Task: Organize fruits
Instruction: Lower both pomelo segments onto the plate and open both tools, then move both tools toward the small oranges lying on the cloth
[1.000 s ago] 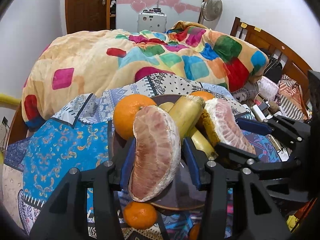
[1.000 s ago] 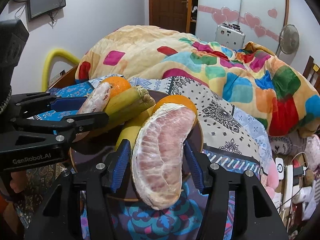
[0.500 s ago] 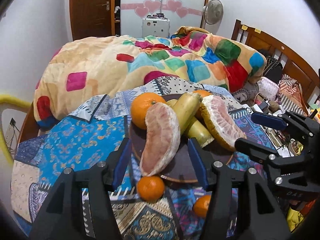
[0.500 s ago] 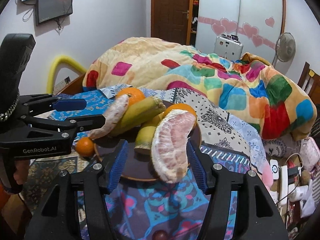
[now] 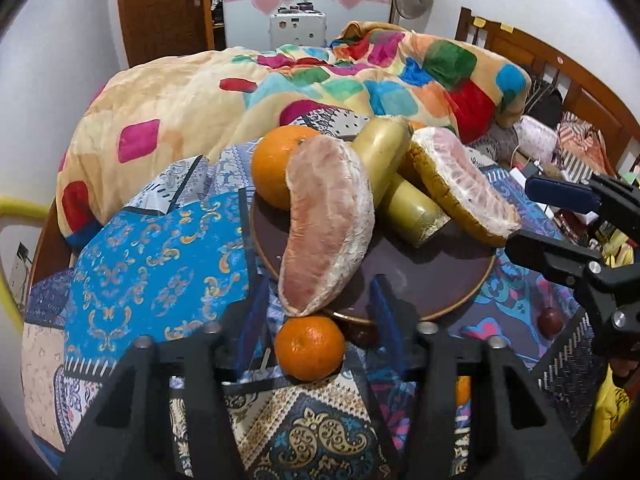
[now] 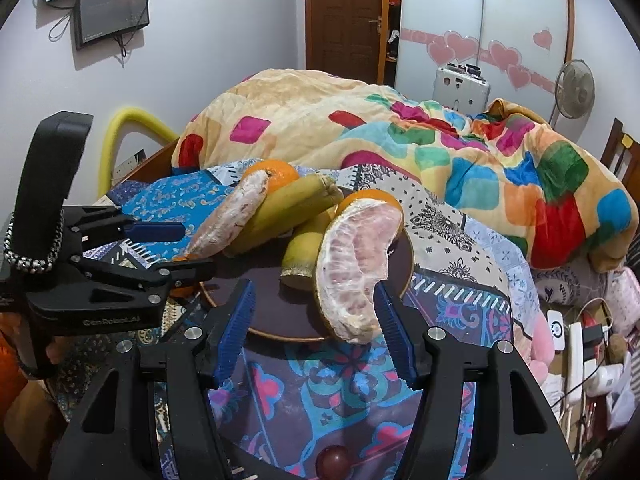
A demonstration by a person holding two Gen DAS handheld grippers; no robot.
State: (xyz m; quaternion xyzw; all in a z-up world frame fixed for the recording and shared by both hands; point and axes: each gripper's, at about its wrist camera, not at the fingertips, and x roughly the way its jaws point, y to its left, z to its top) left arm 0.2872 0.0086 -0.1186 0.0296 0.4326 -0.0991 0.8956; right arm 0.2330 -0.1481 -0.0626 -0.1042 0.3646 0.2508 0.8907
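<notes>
A dark round plate on the patterned bed cover holds an orange, bananas and two peeled pomelo segments. A small mandarin lies on the cover just in front of the plate. My left gripper straddles it with its jaws closing, and the pads stand clear of the peel. My right gripper is open just short of the right pomelo segment, which rests on the plate with its lower tip beside the right pad. Each gripper shows at the edge of the other's view.
A small dark red fruit lies on the cover near the right gripper. Another orange fruit peeks from behind my left gripper's right finger. A bulky patchwork quilt is heaped behind the plate. Clutter and cables lie at the right.
Both grippers let go of their pomelo segments, which now rest on the plate, and drew back. The left gripper sank toward the small mandarin, which now lies between its fingers.
</notes>
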